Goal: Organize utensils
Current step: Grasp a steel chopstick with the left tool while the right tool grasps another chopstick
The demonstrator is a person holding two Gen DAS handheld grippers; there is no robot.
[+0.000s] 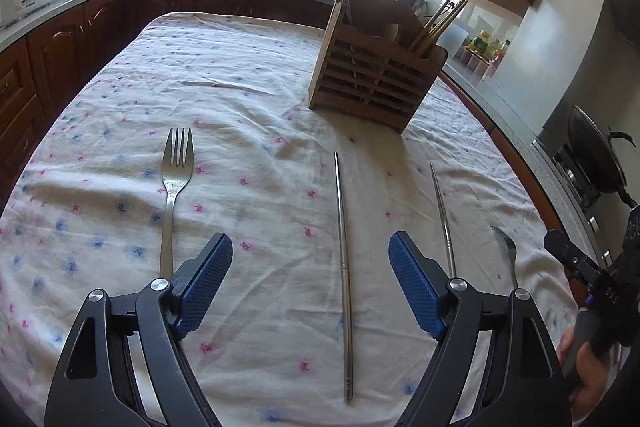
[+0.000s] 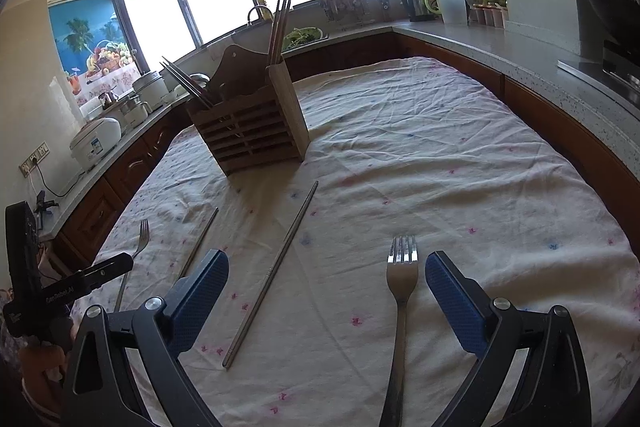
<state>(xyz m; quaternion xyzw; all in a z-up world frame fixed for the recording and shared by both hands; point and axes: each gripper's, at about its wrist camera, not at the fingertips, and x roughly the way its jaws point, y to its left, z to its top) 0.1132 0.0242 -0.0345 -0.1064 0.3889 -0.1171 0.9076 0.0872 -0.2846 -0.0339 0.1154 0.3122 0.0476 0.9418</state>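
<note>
Two forks and two metal chopsticks lie on a flowered tablecloth. In the left wrist view my left gripper [image 1: 310, 255] is open and empty above one chopstick [image 1: 344, 267]; a fork [image 1: 173, 183] lies left of it, the second chopstick [image 1: 444, 223] and second fork [image 1: 506, 247] to its right. A wooden utensil holder [image 1: 372, 75] with chopsticks stands beyond. In the right wrist view my right gripper [image 2: 326, 275] is open and empty, with a fork [image 2: 401, 283] just inside its right finger and a chopstick [image 2: 276, 267] between the fingers. The holder [image 2: 252, 131] stands ahead left.
The other gripper shows at the right edge of the left wrist view [image 1: 580, 267] and at the left edge of the right wrist view [image 2: 80, 283]. Kitchen counters with a rice cooker [image 2: 94, 143], pots and a wok [image 1: 596, 155] ring the table [image 2: 440, 155].
</note>
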